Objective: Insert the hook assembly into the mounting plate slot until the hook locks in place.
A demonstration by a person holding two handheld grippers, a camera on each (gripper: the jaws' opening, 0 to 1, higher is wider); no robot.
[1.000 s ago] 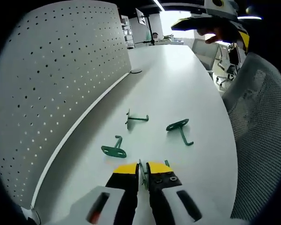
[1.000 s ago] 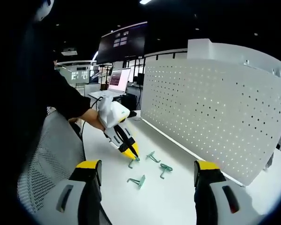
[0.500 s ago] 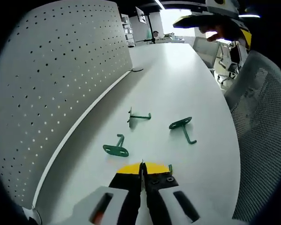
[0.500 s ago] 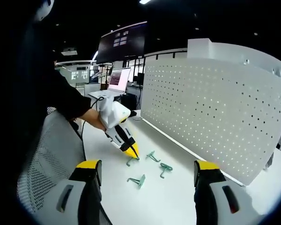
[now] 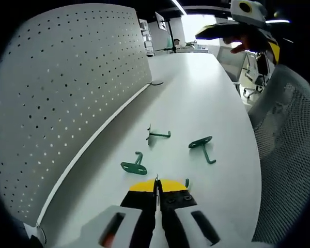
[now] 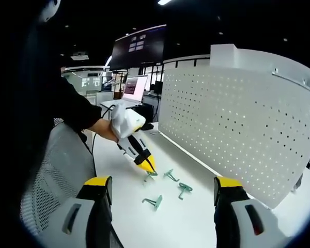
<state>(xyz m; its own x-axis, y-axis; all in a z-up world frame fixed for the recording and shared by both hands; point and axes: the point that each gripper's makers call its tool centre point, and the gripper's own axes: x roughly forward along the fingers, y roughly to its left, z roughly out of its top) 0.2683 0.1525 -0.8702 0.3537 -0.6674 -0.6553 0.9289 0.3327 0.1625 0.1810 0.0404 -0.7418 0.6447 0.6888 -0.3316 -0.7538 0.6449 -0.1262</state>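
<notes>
1. Left gripper (image 5: 156, 187): in the left gripper view its yellow-tipped jaws are pressed together, and a green hook (image 5: 186, 183) pokes out at the right jaw tip. The right gripper view shows that hook (image 6: 149, 175) hanging at the yellow tip, apparently just off the white tabletop (image 5: 206, 93). The pinch point itself is hidden.
2. Right gripper (image 6: 163, 194): jaws spread wide and holding nothing, high above the tabletop and well apart from the work.
3. Loose hooks on the tabletop: one with an oval base plate (image 5: 134, 166) nearest the perforated panel (image 5: 67, 88), an angled one (image 5: 158, 135) beyond it, and one on its flat base (image 5: 202, 145) toward the mesh chair (image 5: 289, 134). All three lie apart from one another.
4. The perforated panel stands upright along the tabletop's far edge, well apart from the held hook. It appears to be the mounting plate; insertion has not begun.
5. Risks, by judgement:
   - The hold looks to be at one end only, so the hook may swivel or slip on contact with the panel.
   - A tilted approach could miss the hole, and the hook would not lock.
   - A low carry could sweep the loose hooks toward the table edge.
</notes>
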